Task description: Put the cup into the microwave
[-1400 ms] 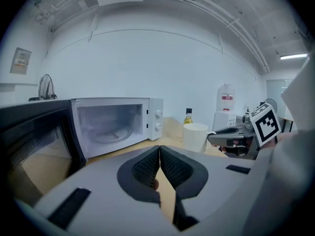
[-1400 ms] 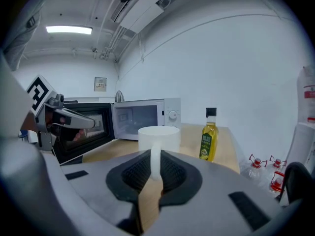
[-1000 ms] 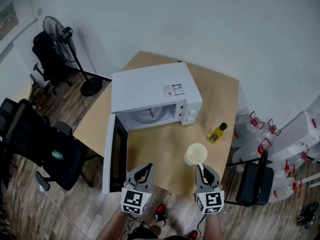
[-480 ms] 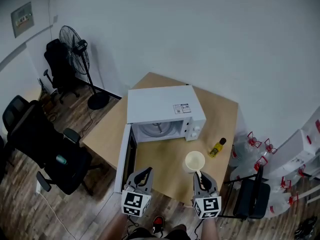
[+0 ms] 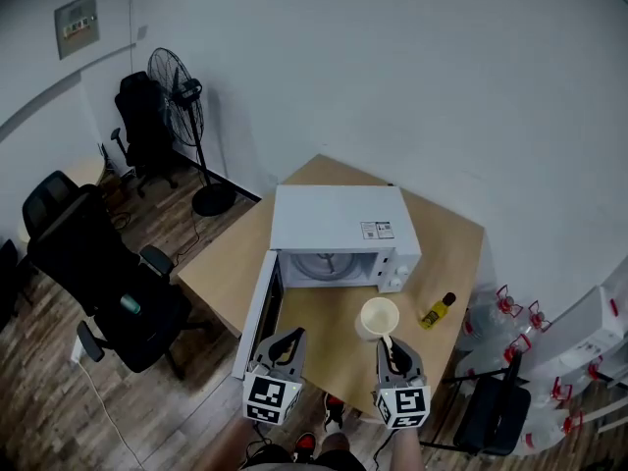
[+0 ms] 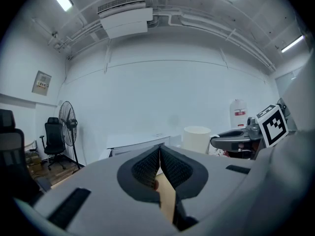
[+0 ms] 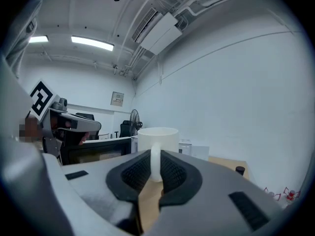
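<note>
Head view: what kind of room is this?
Probably an office or lab room, not a kitchen: the microwave sits on a plain wooden table, with office chairs, a pedestal fan and water jugs around it.

Cream cup (image 5: 379, 318), white microwave (image 5: 339, 224), tan wooden table (image 5: 221, 263)

The left gripper (image 5: 291, 335) and right gripper (image 5: 390, 343) are grey with black ribbed pads (image 7: 136, 176), each carrying a cube of black-and-white square markers; the cup ahead of the right gripper is plain cream-white; the microwave beyond both is white; right of the right gripper, a yellow bottle (image 5: 438, 311) with a black cap; far left of the left gripper, a black chair (image 5: 88, 263) and a black fan (image 5: 177, 81); the floor (image 5: 59, 400) is brown wood-grain
</note>
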A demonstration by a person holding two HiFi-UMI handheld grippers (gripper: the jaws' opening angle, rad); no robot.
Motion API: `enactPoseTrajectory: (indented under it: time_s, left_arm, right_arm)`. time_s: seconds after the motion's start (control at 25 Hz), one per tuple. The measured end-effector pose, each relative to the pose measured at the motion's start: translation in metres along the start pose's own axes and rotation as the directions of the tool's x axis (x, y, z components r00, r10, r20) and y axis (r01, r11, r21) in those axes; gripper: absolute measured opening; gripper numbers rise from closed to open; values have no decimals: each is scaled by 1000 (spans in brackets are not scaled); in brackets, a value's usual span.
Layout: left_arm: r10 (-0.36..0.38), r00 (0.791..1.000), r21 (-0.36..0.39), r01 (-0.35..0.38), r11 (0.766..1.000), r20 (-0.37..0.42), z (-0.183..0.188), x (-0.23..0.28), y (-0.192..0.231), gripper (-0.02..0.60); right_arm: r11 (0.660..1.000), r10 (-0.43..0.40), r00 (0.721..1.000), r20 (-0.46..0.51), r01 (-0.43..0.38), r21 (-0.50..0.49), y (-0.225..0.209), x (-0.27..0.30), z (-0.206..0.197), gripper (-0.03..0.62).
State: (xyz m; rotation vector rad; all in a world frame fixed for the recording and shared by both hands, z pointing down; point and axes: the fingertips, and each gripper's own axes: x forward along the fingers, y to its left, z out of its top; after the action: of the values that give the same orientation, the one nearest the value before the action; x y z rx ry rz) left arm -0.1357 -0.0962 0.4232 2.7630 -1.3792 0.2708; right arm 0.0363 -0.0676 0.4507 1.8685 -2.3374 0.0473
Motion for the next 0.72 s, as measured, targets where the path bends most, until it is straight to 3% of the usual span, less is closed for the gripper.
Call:
enactPoseTrajectory:
  time_s: [0.36,0.72]
  left_arm:
    - [77,997,-14,-77,997,-28,1,38,28,23]
    - [142,985,-44,-147,988,-94,-23,84,50,23]
  right_arm:
    - [997,82,997,7,-82,-6,-19,62,4,46]
    - [984,176,983,-42,-176,8,-30,129,-24,46]
